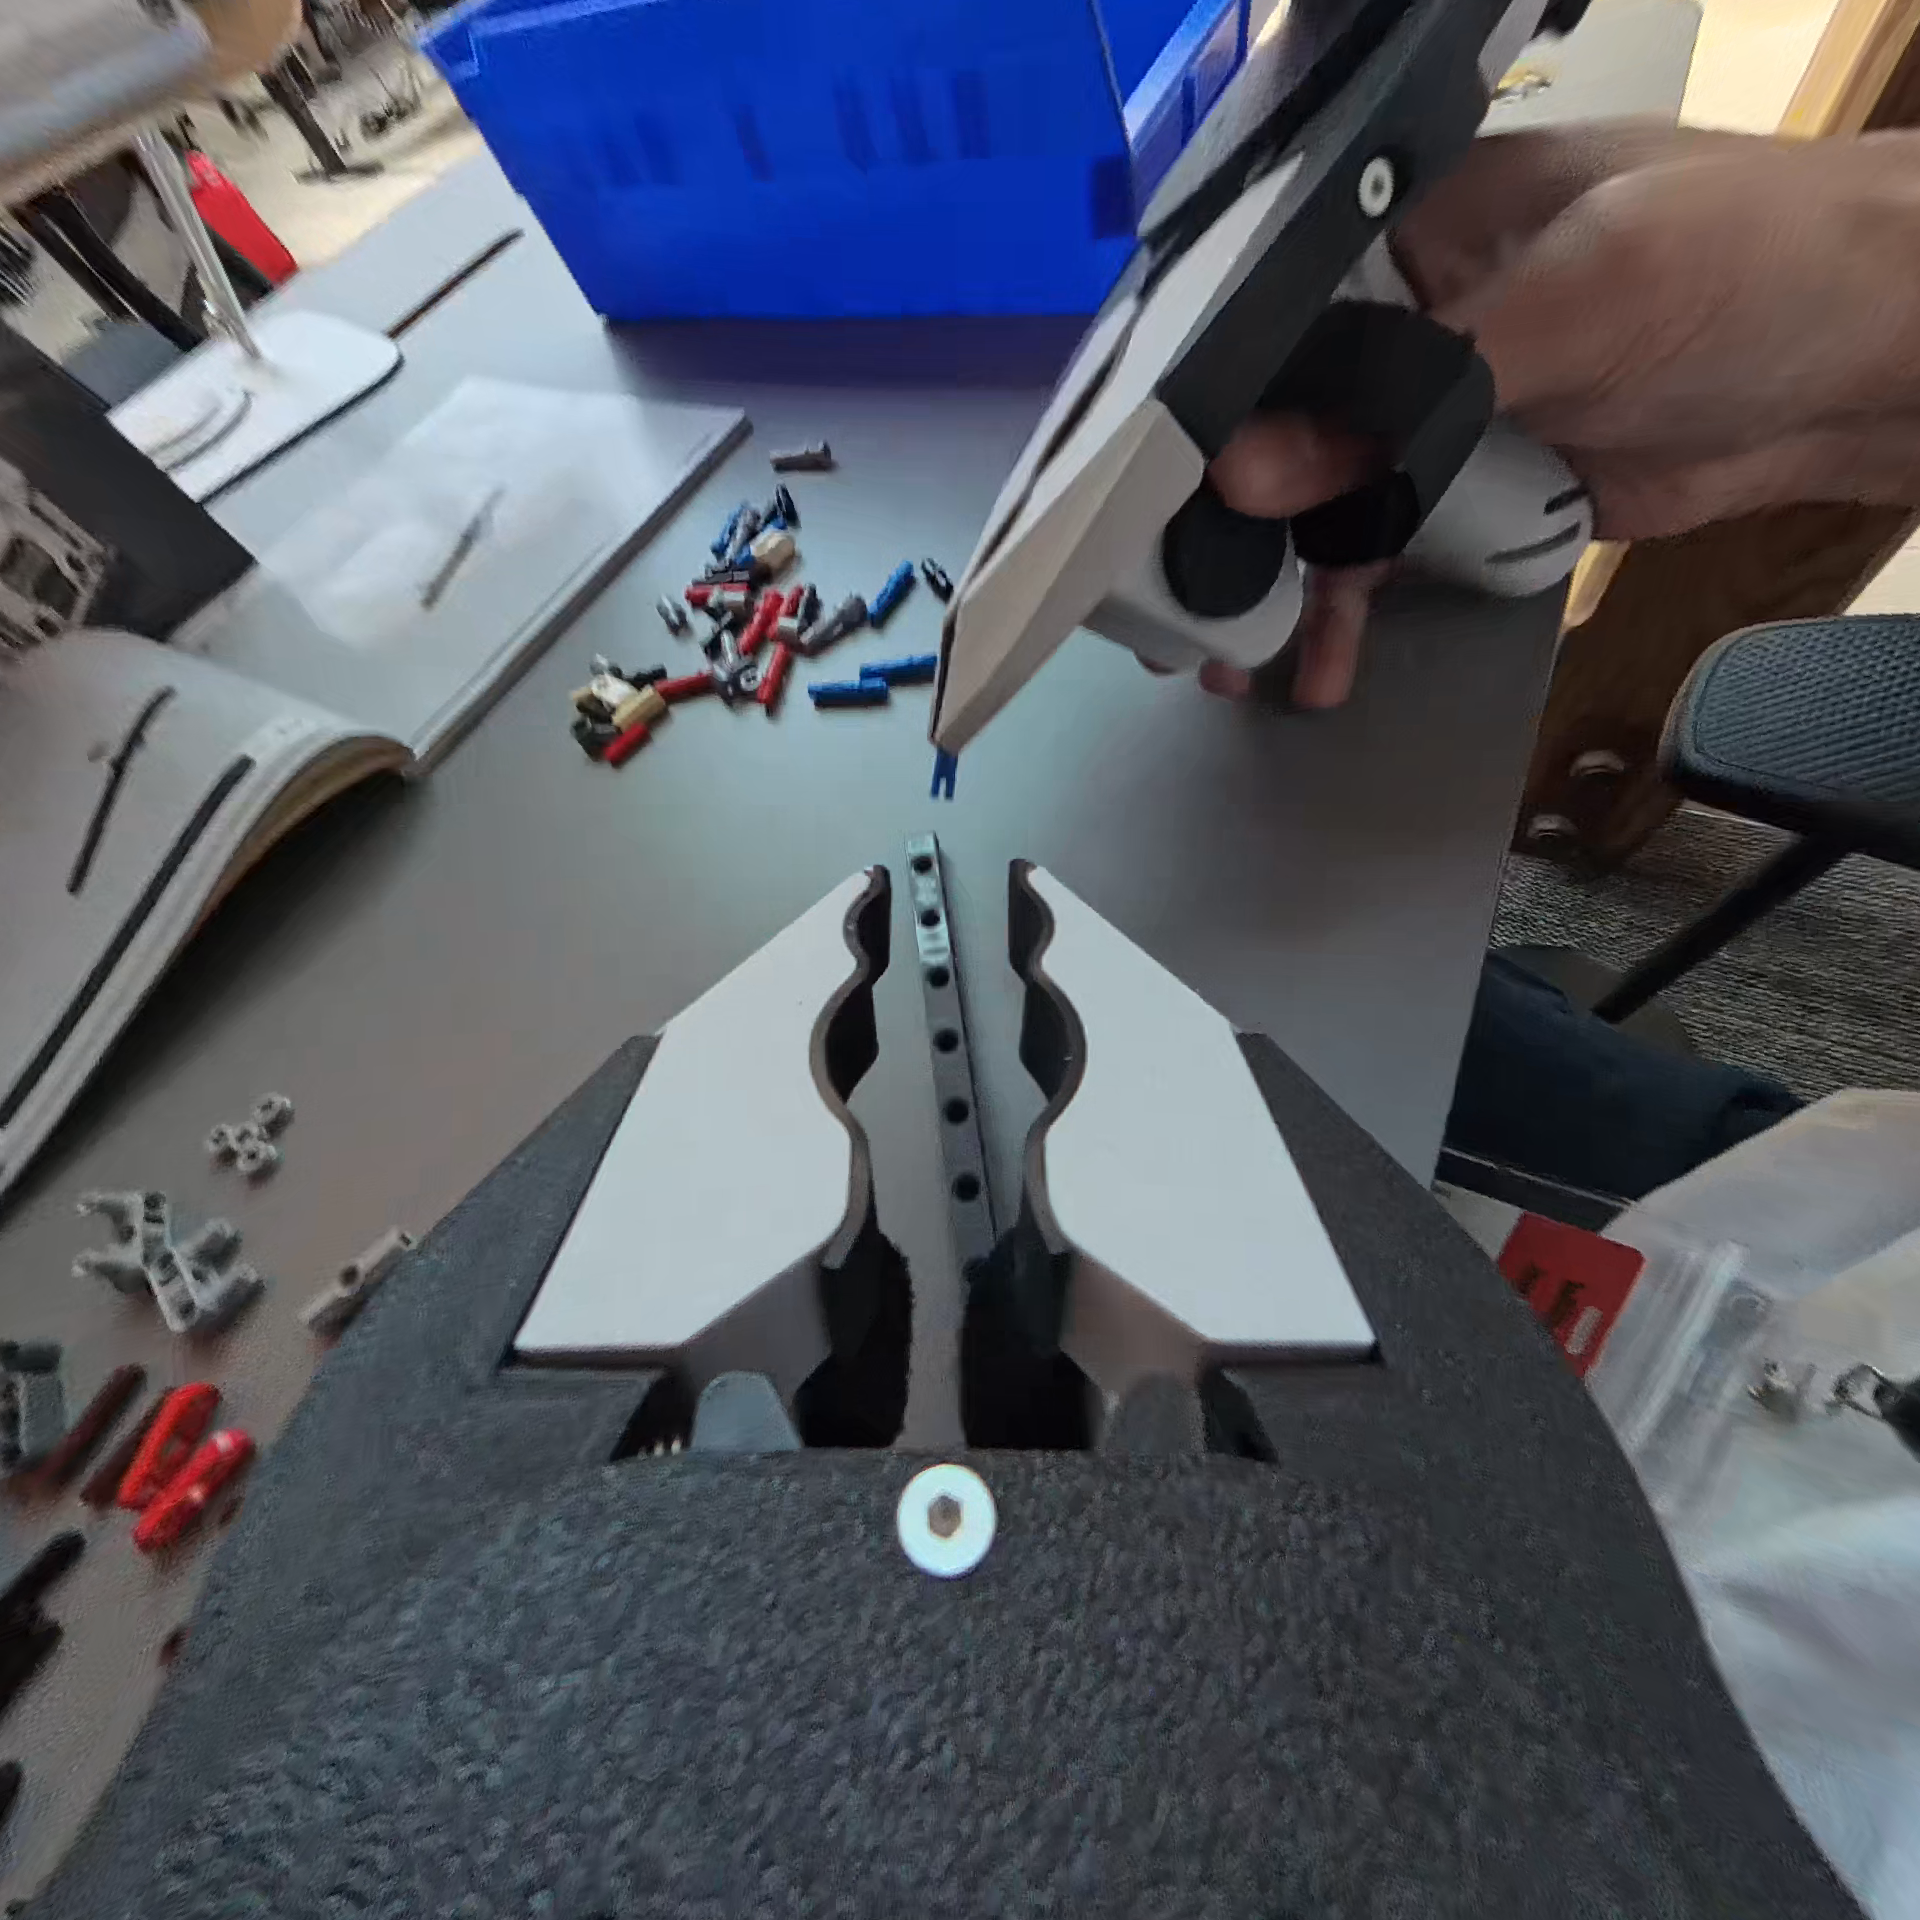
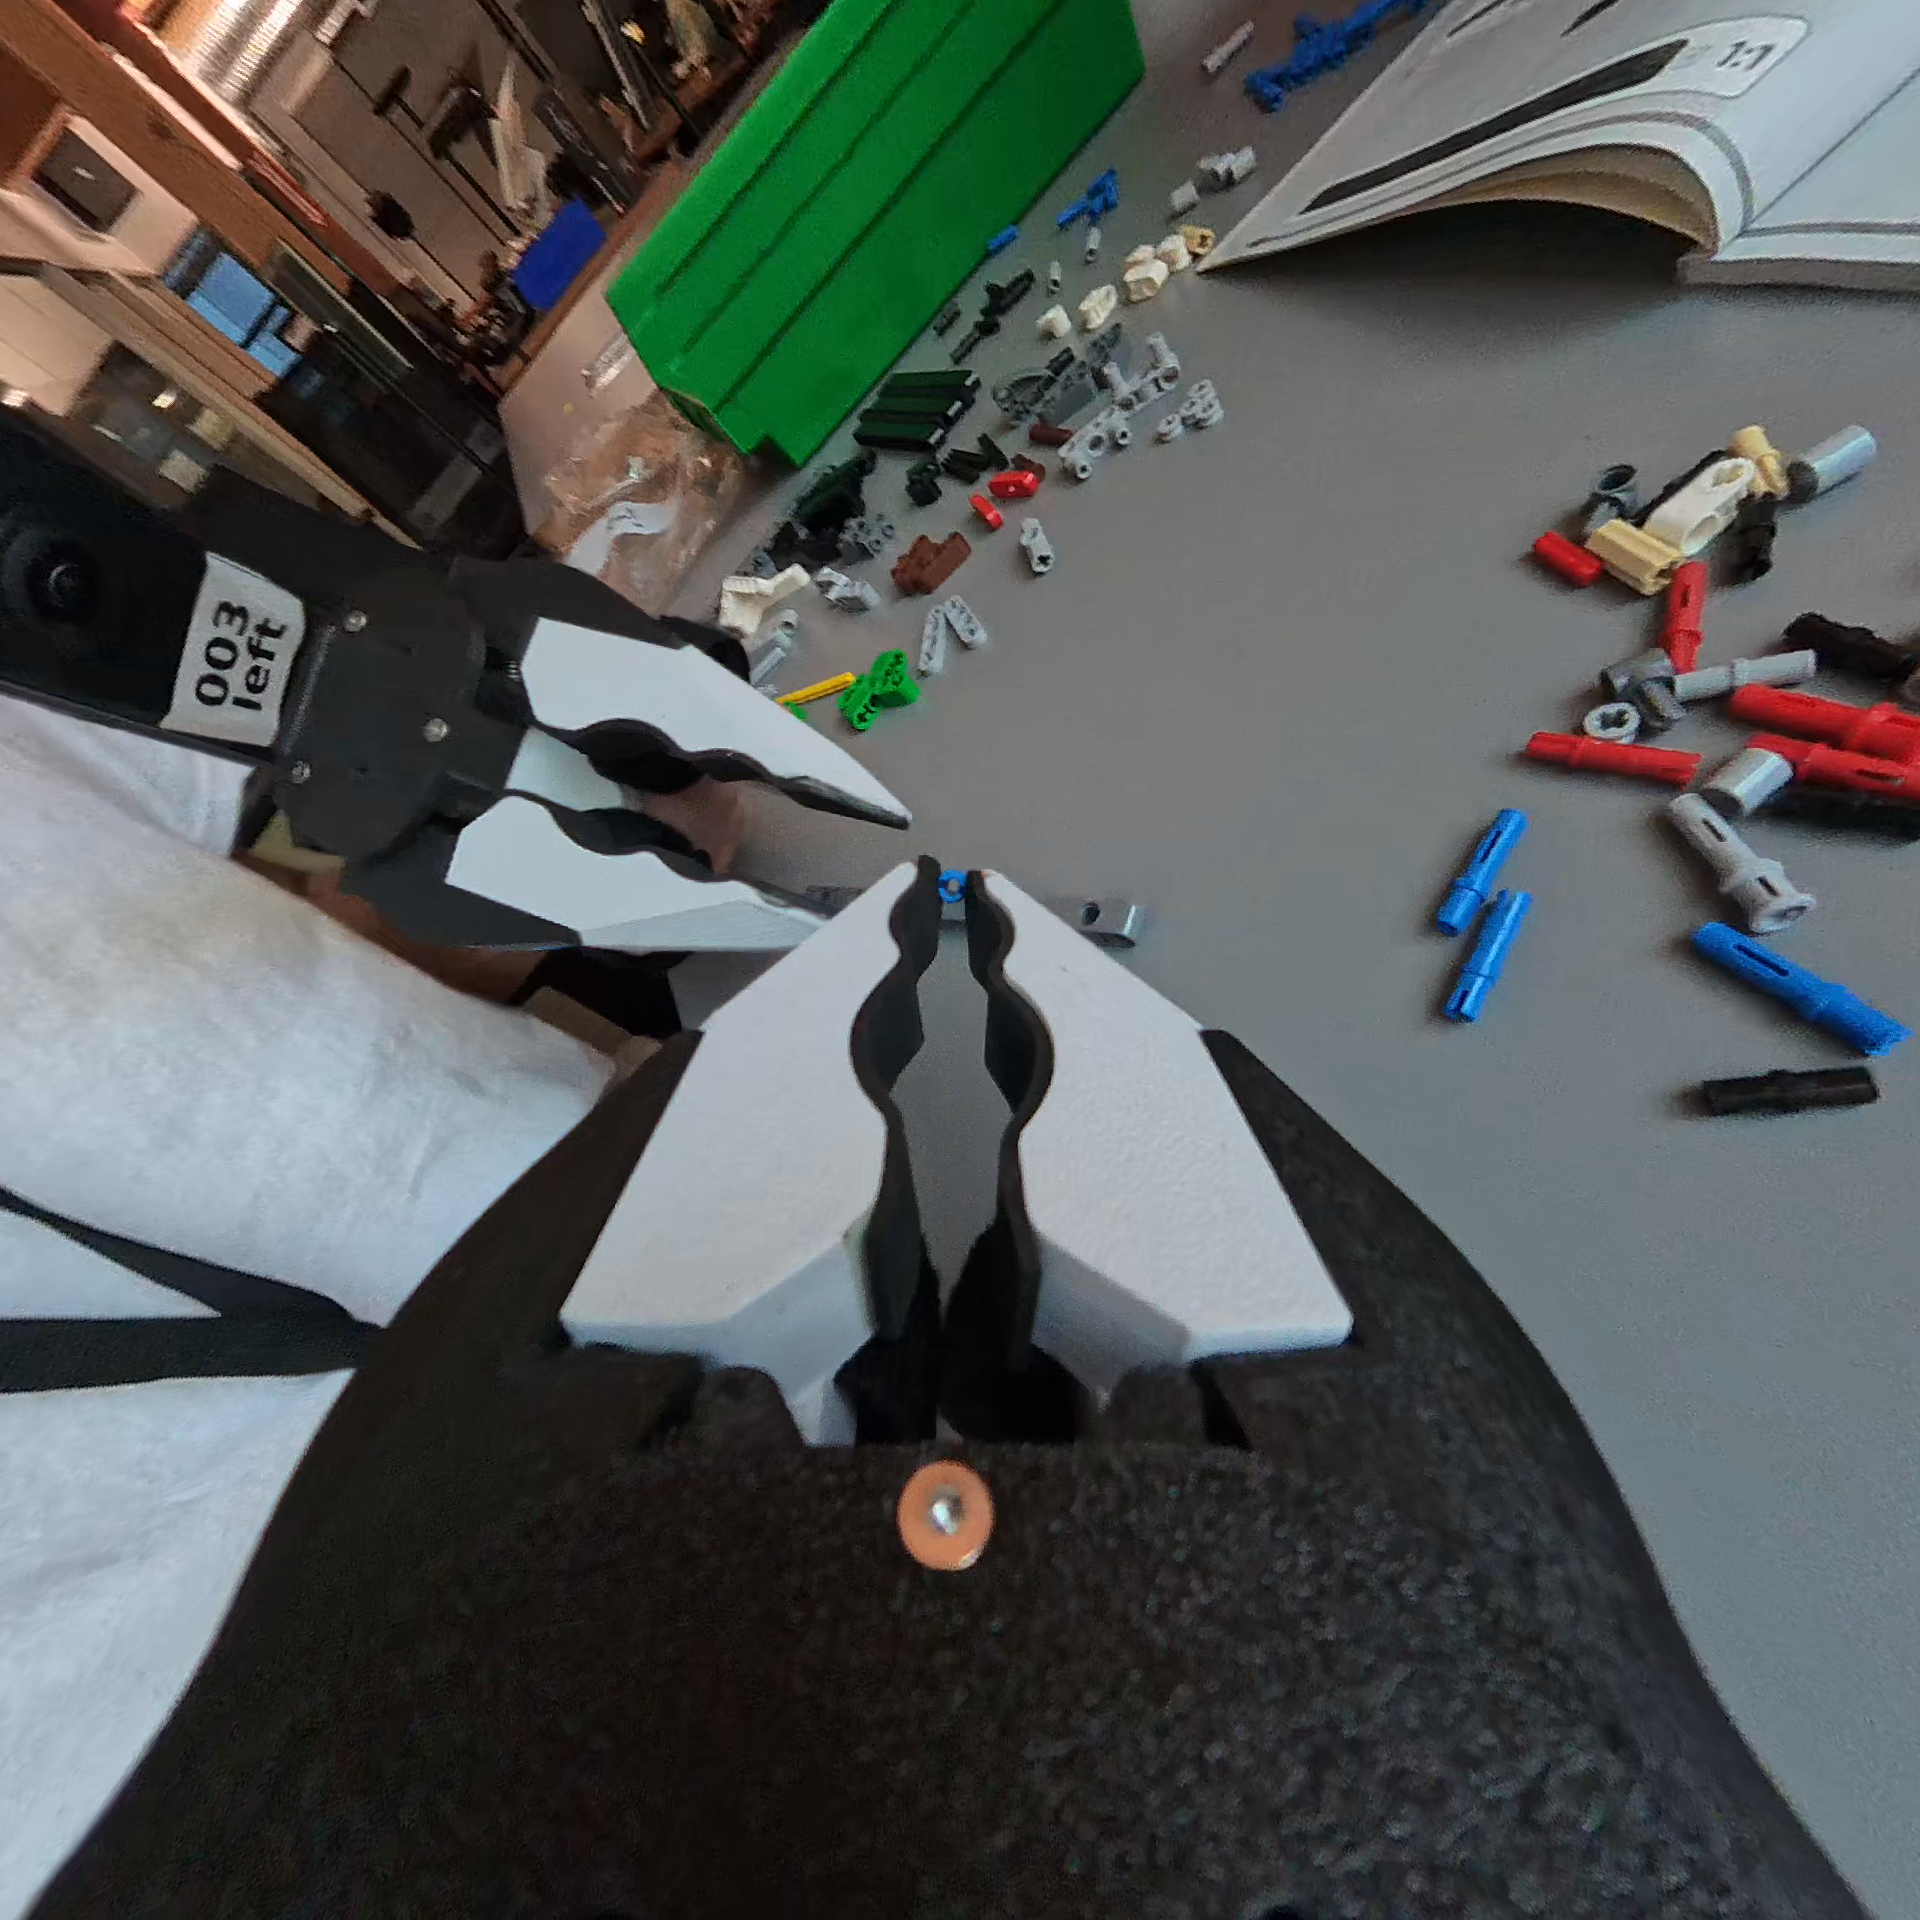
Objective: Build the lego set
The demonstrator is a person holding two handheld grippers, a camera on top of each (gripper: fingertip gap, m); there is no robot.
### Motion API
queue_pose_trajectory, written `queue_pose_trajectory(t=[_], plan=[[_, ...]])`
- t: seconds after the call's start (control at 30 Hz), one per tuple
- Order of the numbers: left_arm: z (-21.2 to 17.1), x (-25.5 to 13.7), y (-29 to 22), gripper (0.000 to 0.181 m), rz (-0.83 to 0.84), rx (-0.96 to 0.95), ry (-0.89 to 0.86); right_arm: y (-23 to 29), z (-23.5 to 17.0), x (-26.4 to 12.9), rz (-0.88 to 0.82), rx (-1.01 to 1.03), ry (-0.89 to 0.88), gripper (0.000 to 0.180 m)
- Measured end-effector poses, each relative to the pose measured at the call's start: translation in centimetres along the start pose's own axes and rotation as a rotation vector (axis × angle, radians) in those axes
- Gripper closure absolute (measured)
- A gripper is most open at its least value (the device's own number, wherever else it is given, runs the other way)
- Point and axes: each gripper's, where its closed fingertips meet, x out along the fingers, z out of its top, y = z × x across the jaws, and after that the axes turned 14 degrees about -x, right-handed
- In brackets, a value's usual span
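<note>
Left wrist view: the left gripper (image 1: 948, 883) has its jaws parted around a long dark grey holed plastic beam (image 1: 945, 1039), wedged deep at its near end and running straight forward above the grey table (image 1: 520, 935); up and right, the right gripper (image 1: 943, 740) pinches a small blue plastic pin (image 1: 943, 774), hanging just beyond the beam's far tip.
</note>
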Motion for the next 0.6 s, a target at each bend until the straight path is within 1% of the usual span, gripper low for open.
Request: queue_pose_trajectory(t=[0.07,0.1,0.17,0.2,0.33,0.4,0.43,0.6], plan=[[-1.9,-0.6,0.5,0.149,-0.016,-0.081,0.089,-0.4,0.4,0.1,-0.092,-0.045,0.073,0.176],[-2.3,-0.9,0.6,0.148,-0.022,-0.108,0.103,-0.5,0.6,0.2,-0.146,-0.097,0.119,0.176],[-2.9,-1.3,0.4,0.148,-0.050,-0.165,0.134,-0.8,0.0,0.7,-0.233,-0.208,0.272,0.176],[-3.2,-1.2,0.3,0.148,-0.053,-0.187,0.156,-0.6,-0.5,1.1,-0.233,-0.228,0.324,0.176],[-4.4,-0.9,0.5,0.157,-0.027,-0.173,0.234,-0.2,-1.6,2.9,-0.199,-0.202,0.399,0.176],[-4.9,-0.8,0.6,0.165,-0.019,-0.171,0.256,0.3,-1.6,3.3,-0.185,-0.209,0.415,0.176],[-4.9,-0.9,0.7,0.172,-0.009,-0.169,0.259,0.4,-1.7,3.4,-0.184,-0.212,0.429,0.176],[-4.9,-0.8,0.9,0.174,0.014,-0.175,0.264,0.3,-2.4,3.6,-0.188,-0.212,0.493,0.176]])
